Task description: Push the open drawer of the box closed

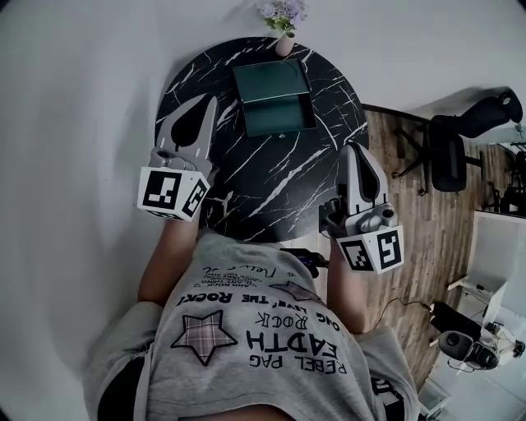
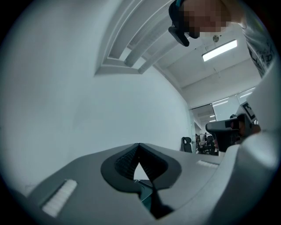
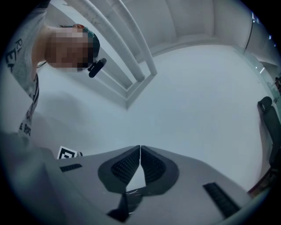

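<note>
A dark green box (image 1: 268,80) lies at the far side of the round black marble table (image 1: 271,181), its drawer (image 1: 281,113) pulled out toward me. My left gripper (image 1: 211,100) hovers over the table's left part, just left of the box, shut and empty. Over the table's right edge my right gripper (image 1: 352,149) is shut too, holding nothing, well short of the drawer. Both gripper views tilt up at the wall and ceiling; in them the left gripper's (image 2: 139,145) jaws and the right gripper's (image 3: 140,147) jaws meet at the tips.
A small vase of pale flowers (image 1: 283,16) stands at the table's far edge behind the box. A black office chair (image 1: 450,144) sits on the wooden floor to the right. More equipment lies on the floor at lower right.
</note>
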### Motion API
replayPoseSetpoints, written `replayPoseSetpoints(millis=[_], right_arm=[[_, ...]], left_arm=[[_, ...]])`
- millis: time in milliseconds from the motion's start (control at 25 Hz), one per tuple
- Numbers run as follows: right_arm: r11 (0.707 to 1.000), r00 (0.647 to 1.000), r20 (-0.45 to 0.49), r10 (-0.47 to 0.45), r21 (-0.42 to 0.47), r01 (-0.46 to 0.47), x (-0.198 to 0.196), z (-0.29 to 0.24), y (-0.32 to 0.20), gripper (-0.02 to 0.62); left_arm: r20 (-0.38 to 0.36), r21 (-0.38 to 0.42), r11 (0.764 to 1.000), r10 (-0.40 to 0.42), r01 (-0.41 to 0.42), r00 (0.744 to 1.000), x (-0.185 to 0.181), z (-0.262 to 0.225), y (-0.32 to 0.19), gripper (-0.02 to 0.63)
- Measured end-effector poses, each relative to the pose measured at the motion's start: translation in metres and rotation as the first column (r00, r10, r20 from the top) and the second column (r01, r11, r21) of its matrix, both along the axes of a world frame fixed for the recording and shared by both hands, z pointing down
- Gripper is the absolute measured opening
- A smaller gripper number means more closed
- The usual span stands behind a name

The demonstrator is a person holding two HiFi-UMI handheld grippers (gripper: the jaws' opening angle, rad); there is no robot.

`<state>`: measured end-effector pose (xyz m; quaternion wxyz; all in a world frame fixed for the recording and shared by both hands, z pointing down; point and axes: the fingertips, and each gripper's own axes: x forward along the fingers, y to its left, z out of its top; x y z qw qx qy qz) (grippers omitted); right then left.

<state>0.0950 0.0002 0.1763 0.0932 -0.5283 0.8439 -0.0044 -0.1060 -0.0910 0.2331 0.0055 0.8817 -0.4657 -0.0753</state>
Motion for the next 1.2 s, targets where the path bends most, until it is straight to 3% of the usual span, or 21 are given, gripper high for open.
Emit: replayPoseSetpoints(millis=[280, 680, 1200], right_arm=[[0.999, 1.0, -0.003, 0.011, -0.048, -0.011, 0.003, 0.013, -0.028, 0.014], [0.99, 0.997, -0.009, -0.081, -0.118, 0.079, 0.005, 0.039, -0.044, 0.014], [0.983, 0.995, -0.004, -0.104, -0.155, 0.102, 0.022, 0.07, -0.069, 0.014]], left_arm=[[0.007, -0.014, 1.0, -0.002, 0.002, 1.0, -0.006, -0.001, -0.018, 0.009], [0.035, -0.067, 0.995, -0.073, 0.075, 0.997, -0.016, 0.015, -0.013, 0.009], [0.061, -0.088, 0.989, -0.117, 0.122, 0.991, -0.013, 0.035, -0.014, 0.009]])
